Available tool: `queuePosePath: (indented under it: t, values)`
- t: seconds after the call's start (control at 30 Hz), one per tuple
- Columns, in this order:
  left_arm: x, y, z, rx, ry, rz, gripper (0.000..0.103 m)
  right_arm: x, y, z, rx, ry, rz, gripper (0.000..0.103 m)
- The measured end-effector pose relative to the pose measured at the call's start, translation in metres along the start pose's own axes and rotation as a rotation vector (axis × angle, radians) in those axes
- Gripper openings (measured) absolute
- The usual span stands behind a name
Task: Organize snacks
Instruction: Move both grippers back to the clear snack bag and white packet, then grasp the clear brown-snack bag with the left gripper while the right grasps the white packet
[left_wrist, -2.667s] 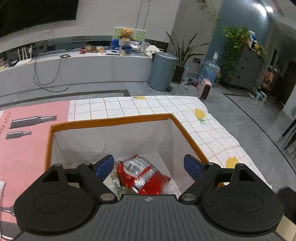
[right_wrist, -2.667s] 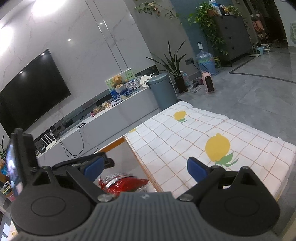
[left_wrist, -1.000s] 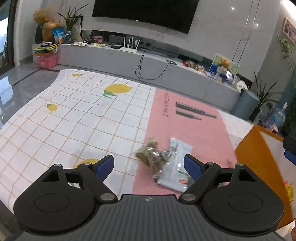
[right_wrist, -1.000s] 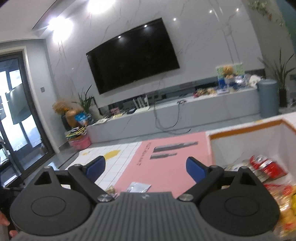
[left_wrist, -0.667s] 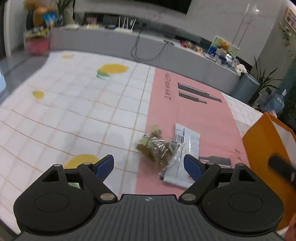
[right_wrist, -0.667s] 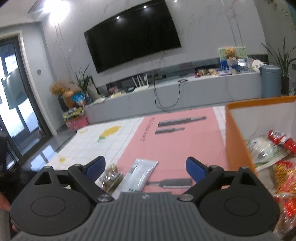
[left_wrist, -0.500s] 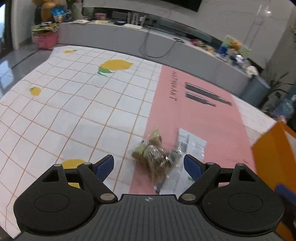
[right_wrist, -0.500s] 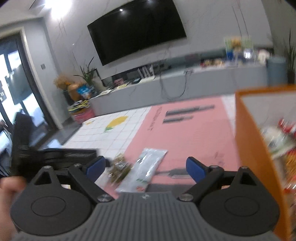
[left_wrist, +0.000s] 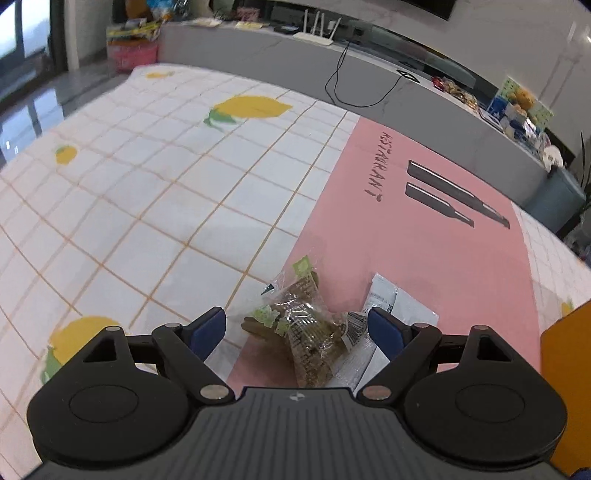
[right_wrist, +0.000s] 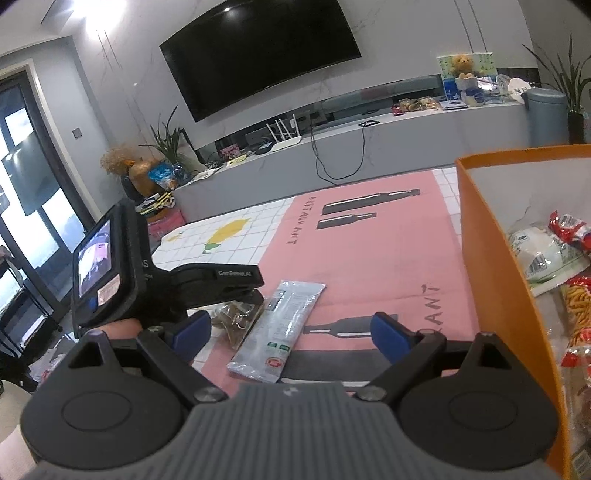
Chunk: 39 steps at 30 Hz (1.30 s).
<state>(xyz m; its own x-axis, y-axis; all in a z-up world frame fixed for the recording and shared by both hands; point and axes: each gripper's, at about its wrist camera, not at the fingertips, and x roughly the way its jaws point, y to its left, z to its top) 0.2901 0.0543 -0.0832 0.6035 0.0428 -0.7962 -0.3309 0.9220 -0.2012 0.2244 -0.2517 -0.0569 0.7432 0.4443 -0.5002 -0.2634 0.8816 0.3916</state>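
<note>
A clear bag of brown-green snacks (left_wrist: 301, 325) lies on the pink mat (left_wrist: 424, 240). My left gripper (left_wrist: 295, 330) hangs over it, open, with a blue pad on either side and neither touching it. A flat silver-white packet (left_wrist: 400, 306) lies against the bag's right side. In the right wrist view the same packet (right_wrist: 280, 321) lies ahead of my right gripper (right_wrist: 290, 334), which is open and holds nothing. The brown bag (right_wrist: 234, 317) shows to its left, partly hidden under the left tool's black arm (right_wrist: 218, 280).
An orange box (right_wrist: 491, 258) stands at the right, holding several packets, among them a red one (right_wrist: 569, 225) and a white-green one (right_wrist: 543, 254). The lemon-print tablecloth (left_wrist: 147, 192) stretches left. A hand (right_wrist: 118, 326) grips the left tool.
The left gripper has come down and closer to the brown bag, which now sits between its pads. The left tool has come into the right wrist view. The right gripper has tipped downward.
</note>
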Motion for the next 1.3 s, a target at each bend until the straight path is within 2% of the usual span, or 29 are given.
queuePosePath:
  t: [0.27, 0.3, 0.33, 0.4, 0.67, 0.83, 1.0, 1.07, 1.13, 1.23, 1.3]
  values:
    - [0.000, 0.011, 0.004, -0.058, 0.033, -0.057, 0.092, 0.003, 0.003, -0.002, -0.017, 0.011, -0.006, 0.090]
    - [0.000, 0.012, 0.004, -0.061, 0.033, -0.062, 0.090, 0.002, 0.002, -0.002, -0.018, 0.011, -0.007, 0.090]
    - [-0.001, 0.014, 0.004, -0.068, 0.035, -0.070, 0.080, 0.002, 0.002, -0.002, -0.018, 0.011, -0.009, 0.089]
    - [-0.004, 0.016, 0.006, -0.078, 0.030, -0.073, 0.071, 0.001, 0.000, -0.001, -0.018, 0.010, -0.010, 0.089]
    - [-0.005, 0.030, 0.012, -0.081, 0.074, -0.100, 0.067, 0.001, 0.000, 0.001, -0.030, 0.012, -0.017, 0.088]
    - [-0.014, 0.038, 0.007, -0.025, 0.077, -0.109, 0.067, 0.003, -0.001, 0.001, -0.047, 0.019, -0.022, 0.087]
    - [-0.025, 0.049, 0.007, 0.091, 0.122, -0.105, 0.067, 0.010, -0.001, -0.003, -0.046, 0.039, -0.034, 0.087]
    - [-0.026, 0.052, 0.009, 0.146, 0.146, -0.121, 0.071, 0.015, 0.000, -0.005, -0.048, 0.053, -0.040, 0.087]
    - [-0.024, 0.056, 0.012, 0.185, 0.184, -0.126, 0.084, 0.019, 0.003, -0.008, -0.053, 0.063, -0.044, 0.087]
    - [-0.028, 0.062, 0.018, 0.148, 0.182, -0.101, 0.090, 0.025, 0.009, -0.012, -0.066, 0.076, -0.040, 0.087]
    - [-0.029, 0.066, 0.021, 0.096, 0.194, -0.125, 0.091, 0.027, 0.010, -0.014, -0.069, 0.087, -0.031, 0.087]
